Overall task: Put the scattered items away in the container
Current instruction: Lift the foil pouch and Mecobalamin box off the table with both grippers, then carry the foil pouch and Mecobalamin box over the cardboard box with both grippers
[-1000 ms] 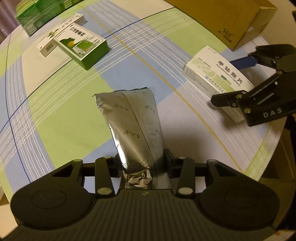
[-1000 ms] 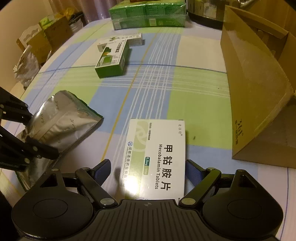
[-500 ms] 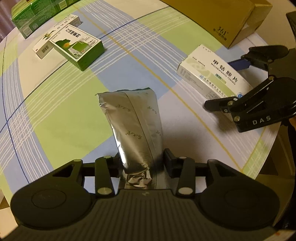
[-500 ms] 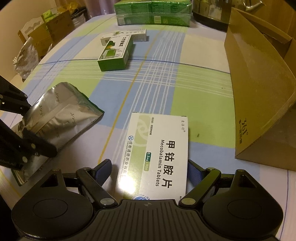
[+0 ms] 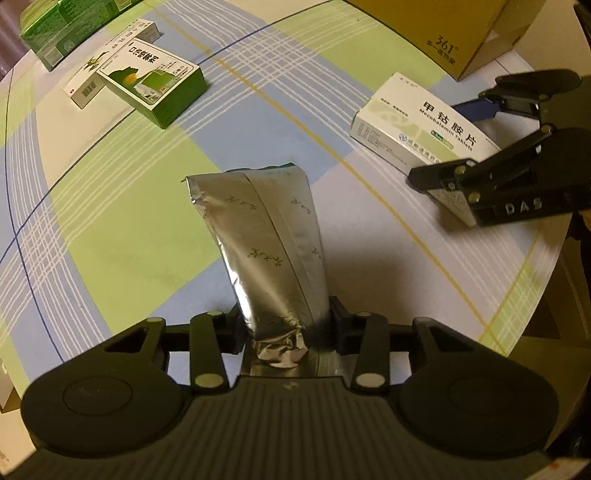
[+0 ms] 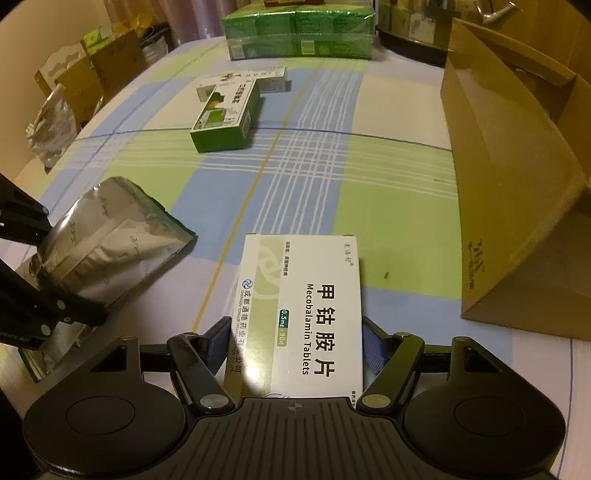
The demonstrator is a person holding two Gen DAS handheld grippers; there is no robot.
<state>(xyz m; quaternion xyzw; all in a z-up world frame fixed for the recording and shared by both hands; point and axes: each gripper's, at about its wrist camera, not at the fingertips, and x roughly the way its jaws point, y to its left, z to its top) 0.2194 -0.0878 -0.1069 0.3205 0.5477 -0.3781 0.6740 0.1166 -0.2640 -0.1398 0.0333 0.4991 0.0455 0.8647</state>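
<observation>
A checked tablecloth (image 6: 388,206) in blue, green and white is covering the table, and a tan cardboard container (image 6: 509,192) is lying on its side at the right edge. A green multipack (image 6: 299,33) is sitting at the far end, with a green box (image 6: 225,118) resting partly on a white carton (image 6: 271,77) nearer in. The right gripper (image 6: 295,347) is closing its jaws on the white Mecobalamin tablet box (image 6: 310,310), blue pads meeting both long sides. The left gripper (image 5: 286,328) is pinching the crumpled end of a silver foil pouch (image 5: 269,236), its jaws closing.
</observation>
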